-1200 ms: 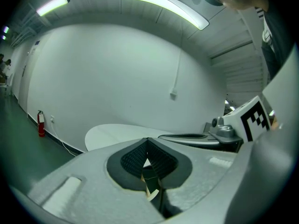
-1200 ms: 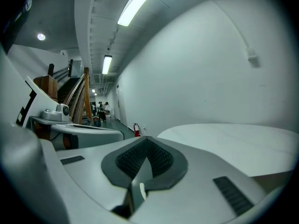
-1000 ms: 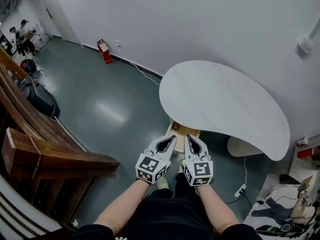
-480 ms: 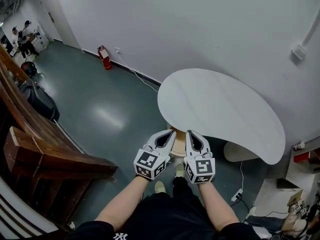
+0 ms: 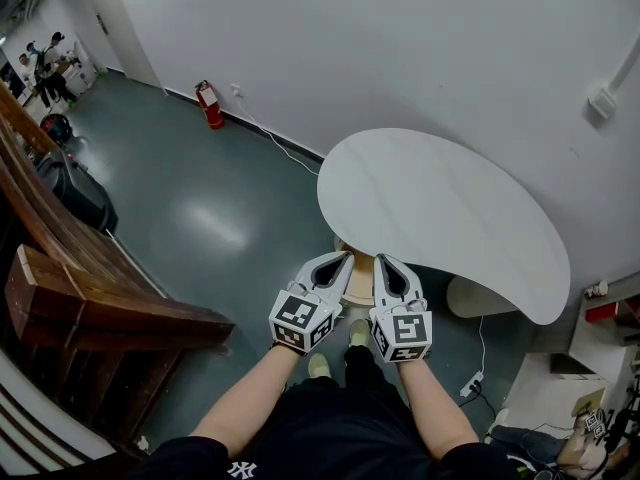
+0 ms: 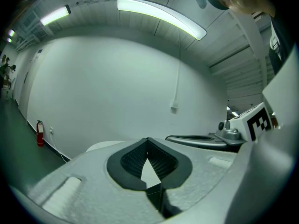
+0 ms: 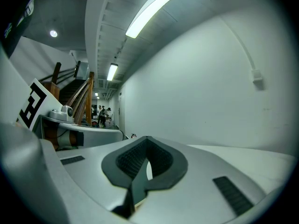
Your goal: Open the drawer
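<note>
A small wooden unit (image 5: 360,282) stands under the near edge of a white kidney-shaped table (image 5: 440,208); my grippers hide most of it, and no drawer front or handle shows. In the head view my left gripper (image 5: 347,256) and right gripper (image 5: 382,259) hang side by side above the floor, pointing at the table edge. Both are shut with nothing between the jaws. In the left gripper view the left gripper's (image 6: 147,139) tips meet in front of the white wall. The right gripper view shows the right gripper (image 7: 147,137) the same way, with the tabletop (image 7: 243,153) beyond it.
A wooden staircase (image 5: 90,298) rises at the left, with a black bag (image 5: 75,196) beside it. A red fire extinguisher (image 5: 208,104) stands by the wall. A power strip (image 5: 468,386) and cable lie on the floor at the right. People (image 5: 45,63) stand far off.
Both grippers have risen a little together and now cover more of the wooden unit. Their jaws have stayed shut.
</note>
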Demonstrator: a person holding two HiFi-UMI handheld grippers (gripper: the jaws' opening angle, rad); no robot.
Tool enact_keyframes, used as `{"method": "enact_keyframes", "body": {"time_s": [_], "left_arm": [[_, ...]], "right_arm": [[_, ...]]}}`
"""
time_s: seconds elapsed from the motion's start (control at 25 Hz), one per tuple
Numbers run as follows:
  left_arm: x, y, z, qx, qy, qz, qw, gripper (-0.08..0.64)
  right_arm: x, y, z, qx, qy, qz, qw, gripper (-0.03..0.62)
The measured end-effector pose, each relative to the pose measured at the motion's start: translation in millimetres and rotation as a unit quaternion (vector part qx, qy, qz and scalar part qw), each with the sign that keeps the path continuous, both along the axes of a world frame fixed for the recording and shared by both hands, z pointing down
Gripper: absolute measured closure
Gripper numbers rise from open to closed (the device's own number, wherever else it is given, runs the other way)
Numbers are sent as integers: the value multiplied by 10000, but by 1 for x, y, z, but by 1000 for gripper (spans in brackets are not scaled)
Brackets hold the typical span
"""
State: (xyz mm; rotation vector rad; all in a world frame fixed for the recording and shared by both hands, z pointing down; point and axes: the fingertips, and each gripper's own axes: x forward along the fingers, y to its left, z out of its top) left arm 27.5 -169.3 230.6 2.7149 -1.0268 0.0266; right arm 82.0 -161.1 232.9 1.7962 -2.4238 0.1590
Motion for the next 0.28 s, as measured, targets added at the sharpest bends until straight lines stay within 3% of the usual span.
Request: {"method": "enact_keyframes", "body": {"time_s": [0.28], "left_arm": [[4, 0, -2, 11, -30, 4, 10000, 552]], "right_arm": [[5, 2, 1, -22, -13, 52, 10000, 577]]}}
